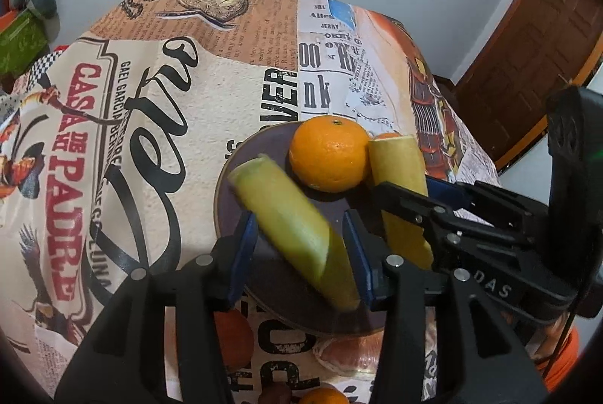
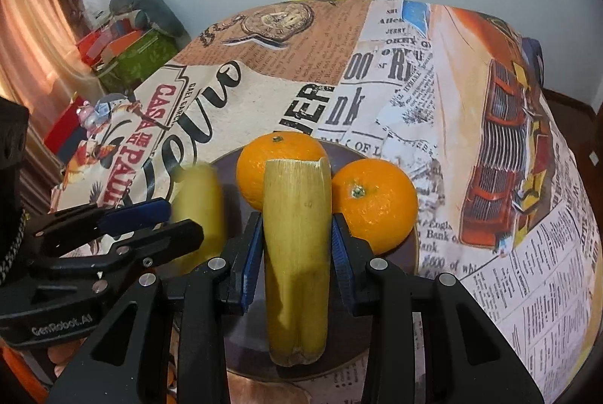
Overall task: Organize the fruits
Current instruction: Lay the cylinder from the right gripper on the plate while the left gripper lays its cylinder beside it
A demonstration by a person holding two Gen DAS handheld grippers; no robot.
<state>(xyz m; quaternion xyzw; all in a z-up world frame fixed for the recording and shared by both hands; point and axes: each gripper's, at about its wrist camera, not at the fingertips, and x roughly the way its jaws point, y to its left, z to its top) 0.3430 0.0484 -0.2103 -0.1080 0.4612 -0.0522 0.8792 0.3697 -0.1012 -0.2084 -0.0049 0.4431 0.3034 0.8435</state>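
The plate (image 2: 377, 155) carries two oranges (image 2: 375, 202). The right gripper (image 2: 297, 253) pinches one cane piece (image 2: 297, 253) above it. The left gripper (image 1: 301, 253) stands spread around a blurred second piece (image 1: 290, 215).

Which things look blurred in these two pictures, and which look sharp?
Left wrist view: the yellow piece between the left gripper's pads is smeared by motion; the orange and tablecloth print are sharp. Right wrist view: the yellow piece in the right gripper is crisp, the other piece a soft smear. Both views bend at the edges.
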